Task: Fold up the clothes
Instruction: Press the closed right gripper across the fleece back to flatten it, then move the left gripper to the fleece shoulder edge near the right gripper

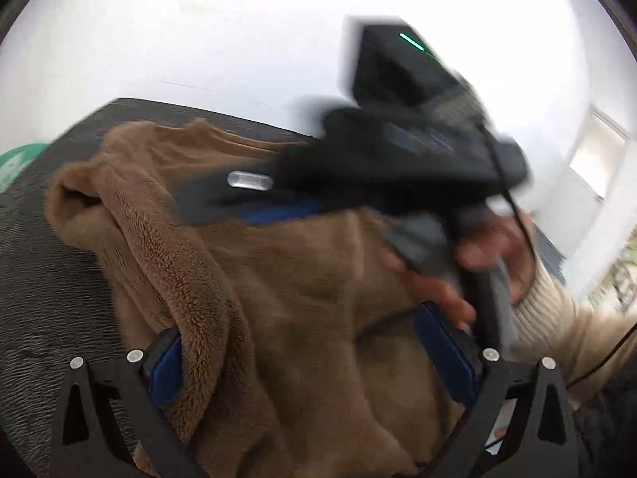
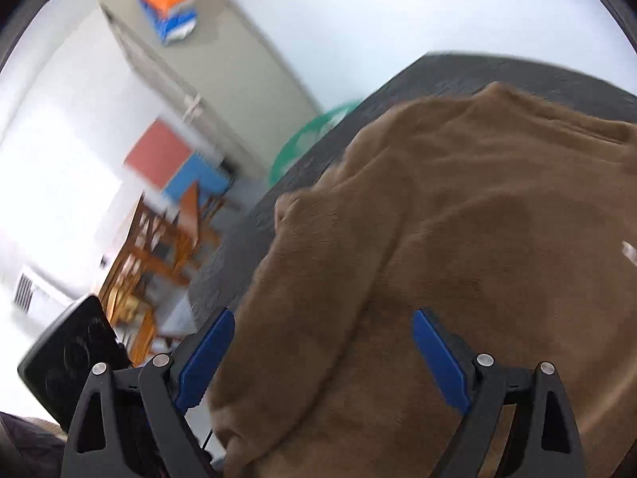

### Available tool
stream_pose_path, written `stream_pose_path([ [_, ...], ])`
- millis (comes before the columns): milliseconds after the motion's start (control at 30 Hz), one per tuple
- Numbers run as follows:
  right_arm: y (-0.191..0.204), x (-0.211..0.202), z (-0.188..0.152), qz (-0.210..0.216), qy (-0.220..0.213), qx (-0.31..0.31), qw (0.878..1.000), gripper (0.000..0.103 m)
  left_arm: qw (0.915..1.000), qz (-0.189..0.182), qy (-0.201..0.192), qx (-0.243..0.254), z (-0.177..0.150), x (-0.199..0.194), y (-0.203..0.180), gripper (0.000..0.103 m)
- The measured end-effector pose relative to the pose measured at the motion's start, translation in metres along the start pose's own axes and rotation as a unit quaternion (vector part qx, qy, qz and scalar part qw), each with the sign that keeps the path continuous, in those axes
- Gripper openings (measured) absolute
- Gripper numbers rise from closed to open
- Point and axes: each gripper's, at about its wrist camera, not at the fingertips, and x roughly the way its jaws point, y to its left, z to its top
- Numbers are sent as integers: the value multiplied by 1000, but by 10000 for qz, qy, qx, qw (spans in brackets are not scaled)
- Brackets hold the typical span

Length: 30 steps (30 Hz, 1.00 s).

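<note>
Your brown fleece garment (image 1: 302, 279) lies bunched on the dark counter (image 1: 47, 279). In the left wrist view its long axis runs from about 6 o'clock, between your gripper's fingers, up to a cuff-like open end (image 1: 75, 195) that points toward 10 o'clock; a thick fleecy fold drapes down from that end.

Your left gripper (image 1: 314, 358) stands with its blue-padded fingers spread wide. Fleece fills the space between them and drapes over the left pad, but you cannot tell from this view whether either pad presses on the cloth.

At 1 o'clock, blurred, your right gripper (image 1: 278, 203) crosses above the garment, held in your right hand (image 1: 477, 271), a cream ribbed sleeve (image 1: 565, 318) behind it.

In the right wrist view, the same garment (image 2: 458, 239) fills the right half of the frame, its long axis climbing from 6 o'clock toward 1 o'clock across the counter (image 2: 497, 75). Your right gripper (image 2: 322, 358) has its fingers spread wide; the fleece passes between them, with neither blue pad seen to pinch it. A green basket rim (image 2: 310, 135) shows past the counter's edge near 11 o'clock, with wooden chairs (image 2: 159, 247) at 9 o'clock and a tall grey cabinet (image 2: 223, 67) toward 11 o'clock.
</note>
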Motion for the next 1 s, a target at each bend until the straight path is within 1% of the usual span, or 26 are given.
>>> stream_pose_path([
  [100, 6, 16, 15, -359, 280, -303, 9985, 93, 9999, -104, 96, 63, -2, 7, 0, 102],
  [167, 1, 25, 15, -589, 422, -305, 9969, 93, 9998, -149, 141, 63, -2, 12, 1, 102],
  [200, -2, 29, 14, -702, 491, -295, 9959, 93, 9995, -260, 167, 10, -2, 13, 4, 102],
  [300, -11, 42, 13, -1043, 696, -268, 9917, 93, 9990, -398, 180, -65, -2, 11, 9, 102],
  [367, -18, 47, 9, -1406, 698, -352, 9870, 93, 9986, -457, 203, -193, -1, 10, 16, 102],
  [400, -20, 46, 6, -1503, 663, -364, 9857, 93, 9981, -497, 216, -297, 0, 9, 21, 102],
  [500, -22, 39, -2, -1778, 505, -387, 9820, 93, 9943, -683, 95, -815, 3, -1, 44, 102],
  [567, -22, 32, -9, -1940, 349, -381, 9796, 93, 9903, -576, -82, -1266, 5, -15, 67, 102],
  [667, -29, 30, -15, -1868, 205, -188, 9820, 93, 9831, -234, -346, -1780, 9, -34, 99, 102],
  [700, -31, 29, -17, -1840, 159, -121, 9827, 93, 9818, -79, -365, -1862, 11, -38, 106, 102],
  [767, -36, 26, -23, -1780, 74, -12, 9840, 93, 9792, 385, -341, -1965, 17, -41, 119, 102],
  [800, -38, 25, -26, -1764, 35, 23, 9843, 93, 9783, 484, -344, -1987, 19, -40, 123, 102],
  [900, -39, 21, -33, -1802, -133, 21, 9835, 93, 9746, 778, -64, -2101, 23, -26, 135, 102],
  [1000, -41, 15, -42, -1815, -307, 4, 9829, 93, 9732, 694, 306, -2169, 22, -7, 140, 102],
])
